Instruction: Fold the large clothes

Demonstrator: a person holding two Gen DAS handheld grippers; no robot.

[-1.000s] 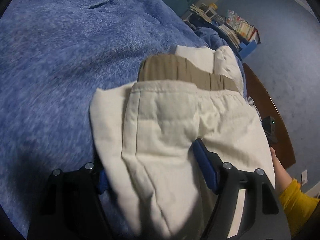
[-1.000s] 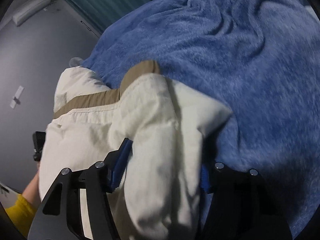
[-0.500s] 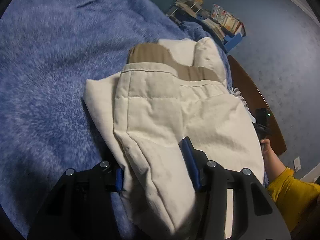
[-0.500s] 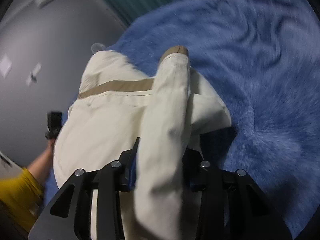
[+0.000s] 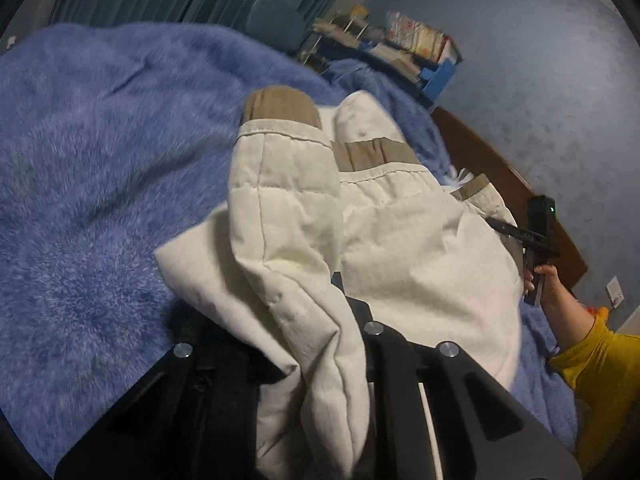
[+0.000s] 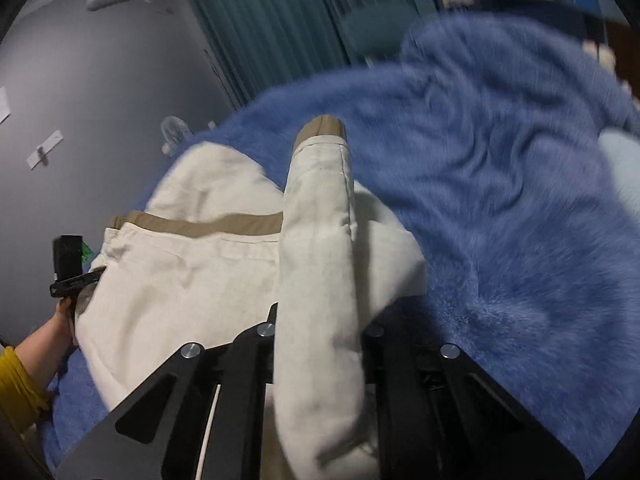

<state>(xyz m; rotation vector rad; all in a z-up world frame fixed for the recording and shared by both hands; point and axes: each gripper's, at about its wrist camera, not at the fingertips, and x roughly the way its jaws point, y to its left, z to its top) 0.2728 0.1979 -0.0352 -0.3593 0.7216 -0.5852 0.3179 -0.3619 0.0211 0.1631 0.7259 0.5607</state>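
Observation:
A cream padded garment (image 5: 420,248) with tan bands lies bunched on a fluffy blue blanket (image 5: 100,160). In the left wrist view my left gripper (image 5: 280,312) has a thick fold of it pinched between its jaws, which are closing and lifted off the blanket. The right wrist view shows my right gripper (image 6: 320,320) closing on another rolled fold of the garment (image 6: 188,280), whose tan end points away over the blanket (image 6: 500,200). Each view shows the other gripper at the garment's far edge, held by a hand with a yellow sleeve (image 5: 592,356).
Teal curtains (image 6: 280,20) hang behind the bed. A cluttered shelf (image 5: 412,48) stands by the blue wall. A brown wooden edge (image 5: 500,168) borders the bed on the right of the left wrist view. The blanket spreads wide around the garment.
Both grippers went from wide open around folds of the garment to clamped on them, and both rose, lifting the folds off the blanket.

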